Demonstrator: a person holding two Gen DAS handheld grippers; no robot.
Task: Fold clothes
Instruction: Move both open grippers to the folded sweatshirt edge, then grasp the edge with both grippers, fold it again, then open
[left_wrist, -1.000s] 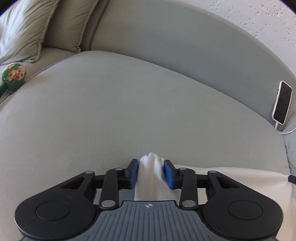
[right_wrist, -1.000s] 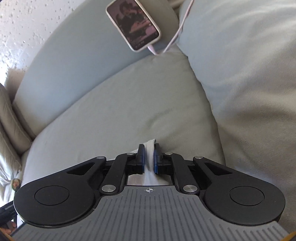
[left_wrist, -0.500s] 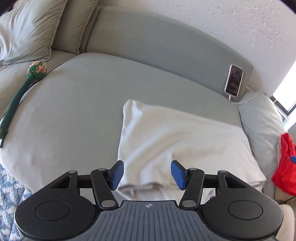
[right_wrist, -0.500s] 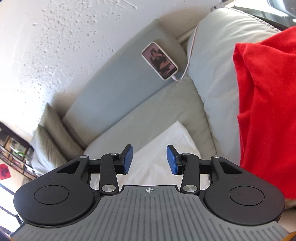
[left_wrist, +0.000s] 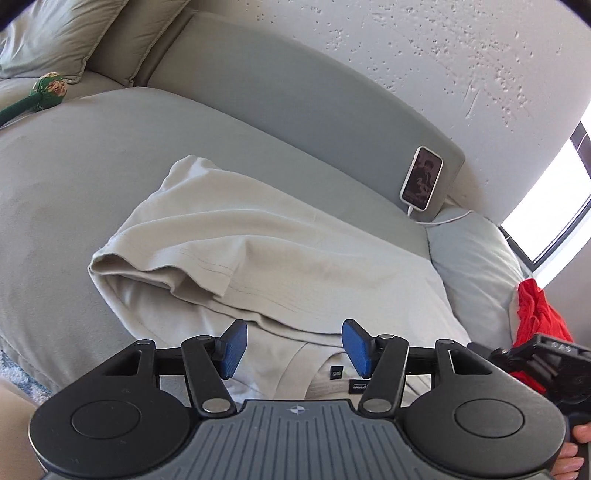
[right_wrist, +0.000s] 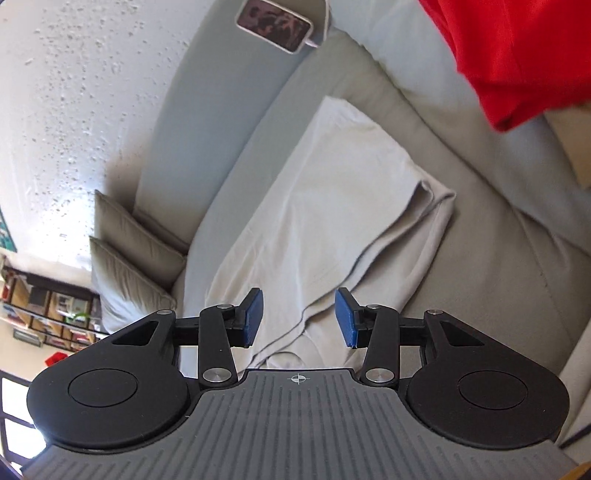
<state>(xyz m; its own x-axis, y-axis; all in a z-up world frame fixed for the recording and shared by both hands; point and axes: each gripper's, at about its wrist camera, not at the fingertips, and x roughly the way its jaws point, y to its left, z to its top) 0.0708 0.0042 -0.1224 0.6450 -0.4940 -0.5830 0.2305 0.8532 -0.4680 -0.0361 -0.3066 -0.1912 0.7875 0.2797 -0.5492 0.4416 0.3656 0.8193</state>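
Between our parted jaws nothing is held: left gripper (left_wrist: 291, 345) and right gripper (right_wrist: 298, 318) have just opened, hanging empty over the pale shirt (left_wrist: 280, 254) lying half-folded on the sofa seat (left_wrist: 74, 155). Beyond, its loose top flap could slump and undo the fold.

Left claw (left_wrist: 290, 345): jaws apart, just widened, nothing between the pads. Right claw (right_wrist: 298, 318): jaws apart, just opened, empty. Both angled downward.
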